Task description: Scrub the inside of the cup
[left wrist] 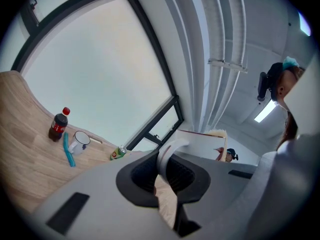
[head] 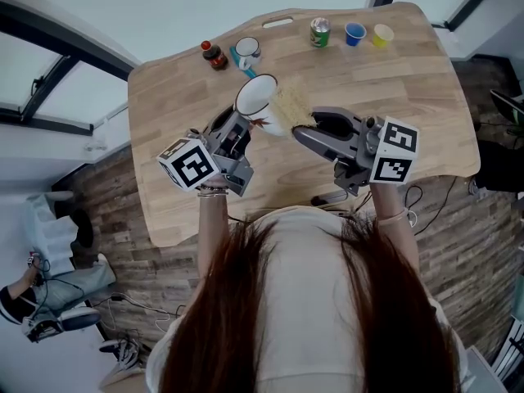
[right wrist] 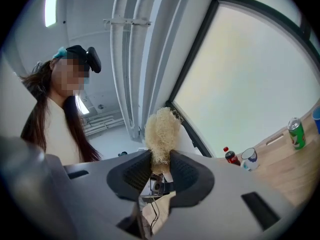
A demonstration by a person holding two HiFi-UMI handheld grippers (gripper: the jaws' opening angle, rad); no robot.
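Observation:
A white enamel cup (head: pixel 260 98) with a dark rim is held up over the wooden table (head: pixel 180 97), mouth tilted up and away from me. My left gripper (head: pixel 239 131) is shut on the cup's handle (left wrist: pixel 169 151); the cup's side (left wrist: pixel 202 145) shows beyond the jaws. My right gripper (head: pixel 304 129) is shut on a pale fibrous loofah scrubber (head: pixel 291 106), which lies against the cup's right side by the rim. In the right gripper view the scrubber (right wrist: pixel 161 133) sticks up from between the jaws.
At the table's far edge stand a small cola bottle (head: pixel 214 55), a second white mug (head: pixel 247 52) beside a teal brush (head: pixel 237 60), a green can (head: pixel 319 32), a blue cup (head: pixel 354 33) and a yellow cup (head: pixel 382 35).

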